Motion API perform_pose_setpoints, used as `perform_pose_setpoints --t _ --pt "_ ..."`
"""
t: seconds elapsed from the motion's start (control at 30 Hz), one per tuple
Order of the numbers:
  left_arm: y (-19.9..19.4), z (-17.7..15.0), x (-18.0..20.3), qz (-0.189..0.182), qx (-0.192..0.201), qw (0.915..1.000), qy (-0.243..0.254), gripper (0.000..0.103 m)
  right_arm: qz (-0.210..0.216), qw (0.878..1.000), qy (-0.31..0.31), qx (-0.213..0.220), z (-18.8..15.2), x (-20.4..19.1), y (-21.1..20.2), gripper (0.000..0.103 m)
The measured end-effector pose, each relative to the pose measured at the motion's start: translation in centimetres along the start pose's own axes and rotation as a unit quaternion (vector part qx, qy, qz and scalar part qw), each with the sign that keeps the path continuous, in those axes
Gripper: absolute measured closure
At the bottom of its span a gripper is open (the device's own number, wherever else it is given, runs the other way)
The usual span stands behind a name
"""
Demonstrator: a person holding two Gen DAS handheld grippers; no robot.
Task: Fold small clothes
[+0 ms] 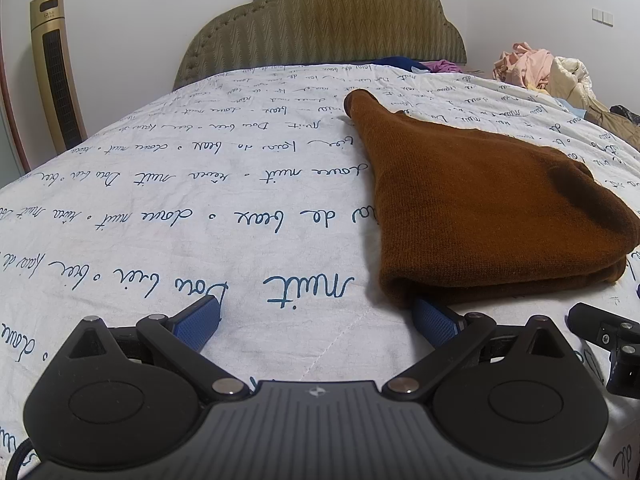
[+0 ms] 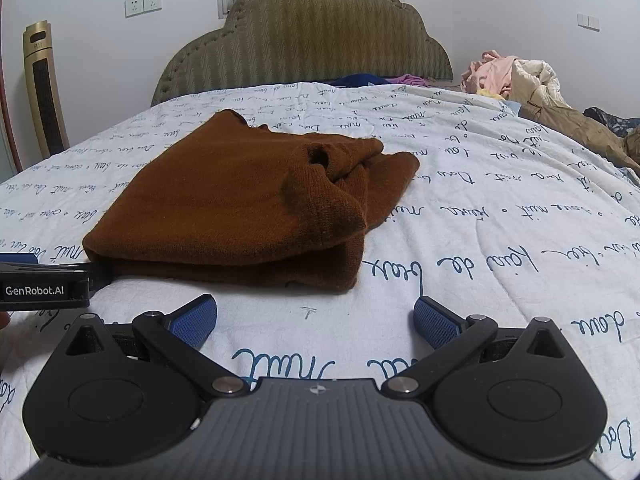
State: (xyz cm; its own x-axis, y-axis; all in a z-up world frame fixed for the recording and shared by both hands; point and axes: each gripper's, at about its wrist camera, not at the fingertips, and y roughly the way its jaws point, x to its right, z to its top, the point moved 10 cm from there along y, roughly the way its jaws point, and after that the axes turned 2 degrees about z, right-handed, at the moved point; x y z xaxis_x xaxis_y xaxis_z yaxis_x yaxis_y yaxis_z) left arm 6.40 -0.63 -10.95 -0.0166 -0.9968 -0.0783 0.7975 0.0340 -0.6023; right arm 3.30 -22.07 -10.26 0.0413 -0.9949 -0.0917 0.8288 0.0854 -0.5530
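The brown sweater [image 2: 240,204] lies folded in layers on the bed, its near edge a stacked fold facing both cameras. From the right wrist view it sits at about eleven o'clock of the right gripper [image 2: 316,320]; from the left wrist view the sweater [image 1: 480,208] fills the one to two o'clock side. A cuff or sleeve end [image 2: 320,160] bunches on top toward the right half, with a loose flap spilling out at two o'clock of the pile, so the fold looks untidy there.

The right gripper stands wide apart, empty, blue pads just short of the sweater's near edge. The left gripper [image 1: 316,320] is also spread wide; its right pad [image 1: 434,320] sits against the sweater's near left corner, though whether it touches the cloth or only lies just beside it is hard to tell through the fisheye.

The step in hand looks like a further fold or a tidy-up. To do it well, each gripper should take a near corner through all layers, pinching low against the quilt [image 2: 480,240] so none slips free, then lift evenly and carry both corners forward together. The loose flap wants tucking in first.

Beyond the sweater are the padded headboard [image 2: 304,40], a heap of clothes [image 2: 520,76] at one o'clock, and a gold tower fan [image 2: 42,88] at ten.
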Motion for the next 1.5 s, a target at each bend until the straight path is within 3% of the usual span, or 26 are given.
perform_pose_setpoints --t 0.67,1.07,1.5 --pt "-0.1 -0.2 -0.2 -0.009 -0.005 0.9999 -0.003 0.0 -0.014 1.0 -0.003 -0.002 -0.2 0.0 -0.7 0.0" --pt "-2.3 -0.8 0.0 -0.001 -0.009 0.9998 0.016 0.0 0.016 1.0 0.023 -0.011 -0.7 -0.9 -3.3 0.0" --pt "-2.7 -0.7 -0.2 0.003 -0.01 0.9998 0.019 0.0 0.02 1.0 0.02 -0.01 -0.7 -1.0 -3.8 0.0"
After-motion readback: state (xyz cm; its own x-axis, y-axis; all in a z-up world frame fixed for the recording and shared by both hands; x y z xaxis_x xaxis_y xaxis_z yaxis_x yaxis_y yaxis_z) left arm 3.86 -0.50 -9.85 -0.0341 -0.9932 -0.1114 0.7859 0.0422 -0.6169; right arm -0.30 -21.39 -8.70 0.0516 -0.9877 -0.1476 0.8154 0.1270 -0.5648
